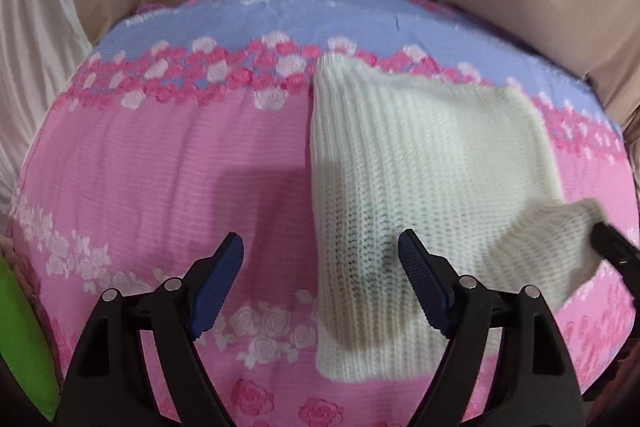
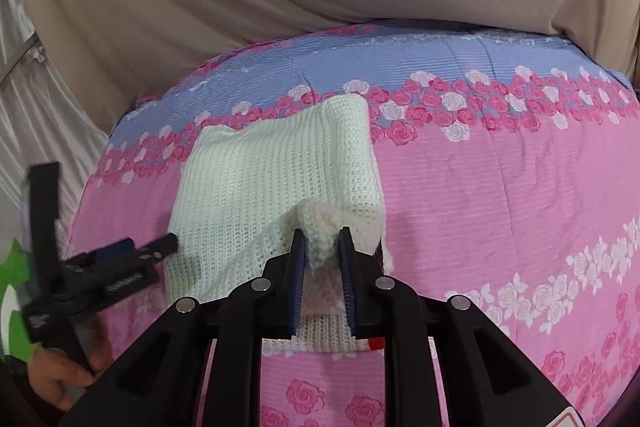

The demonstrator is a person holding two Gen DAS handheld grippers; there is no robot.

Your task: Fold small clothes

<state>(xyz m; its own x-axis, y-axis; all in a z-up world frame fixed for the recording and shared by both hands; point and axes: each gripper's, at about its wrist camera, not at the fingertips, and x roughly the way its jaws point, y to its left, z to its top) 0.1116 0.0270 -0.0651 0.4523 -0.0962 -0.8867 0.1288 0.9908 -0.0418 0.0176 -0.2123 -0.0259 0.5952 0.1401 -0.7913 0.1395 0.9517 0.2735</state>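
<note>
While the right gripper [image 2: 322, 247] pinches a near corner of the white knit [image 2: 260, 187] on the bed [image 2: 500, 187], the spread, empty left gripper [image 1: 320, 259] hovers nearby; folding that corner across probably comes next.

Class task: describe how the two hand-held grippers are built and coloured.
Each hand-held gripper, left and right, has a black plastic frame with triangular cut-outs, round silver pivot pins, and two dark blue ribbed finger pads. A small red-bordered label marks the right frame.
</note>
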